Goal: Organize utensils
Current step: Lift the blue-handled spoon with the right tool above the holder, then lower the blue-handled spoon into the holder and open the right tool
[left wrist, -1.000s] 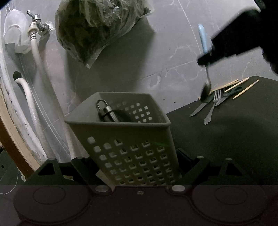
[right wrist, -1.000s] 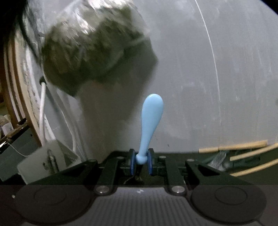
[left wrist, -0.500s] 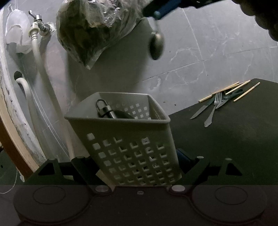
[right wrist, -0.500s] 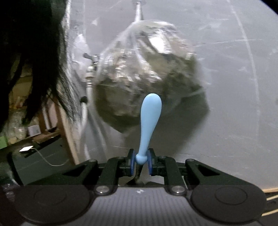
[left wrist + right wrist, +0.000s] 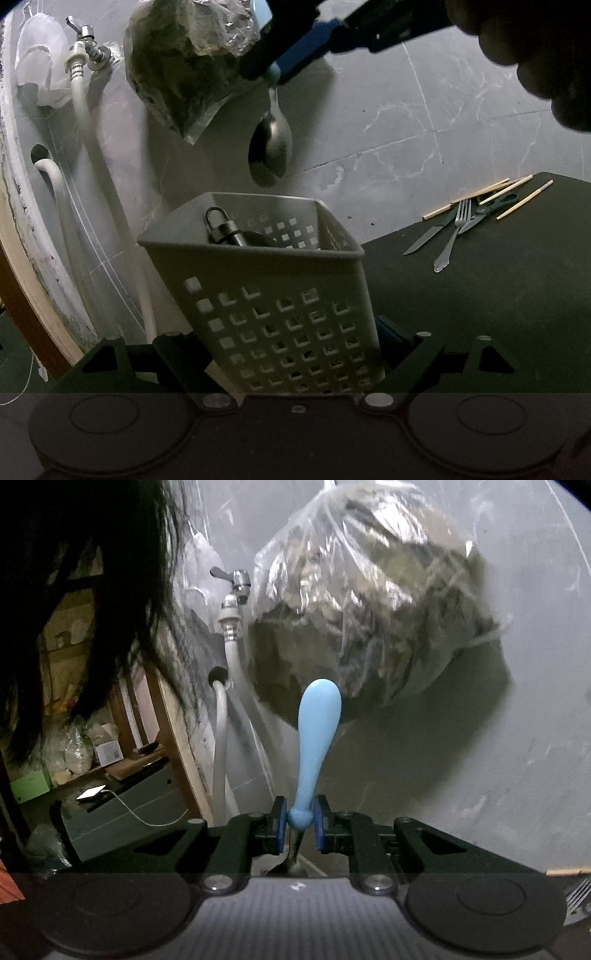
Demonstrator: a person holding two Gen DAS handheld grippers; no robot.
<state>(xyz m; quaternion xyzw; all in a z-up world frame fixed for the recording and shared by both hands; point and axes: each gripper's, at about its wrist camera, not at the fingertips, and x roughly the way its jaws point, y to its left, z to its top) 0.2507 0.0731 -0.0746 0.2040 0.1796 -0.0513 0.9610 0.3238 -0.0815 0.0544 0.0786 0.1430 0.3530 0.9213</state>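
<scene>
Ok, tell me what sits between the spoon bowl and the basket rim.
Nothing. In the left wrist view the spoon, held by the right gripper, hangs bowl-down just above the basket; only wall shows in the gap.

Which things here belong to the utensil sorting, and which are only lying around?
For the job:
- spoon, held in the right claw
- basket, held by the left claw
- fork
- knife
- chopsticks
- scissors

Just lying about:
- plastic bag
- tap
- white hose
</scene>
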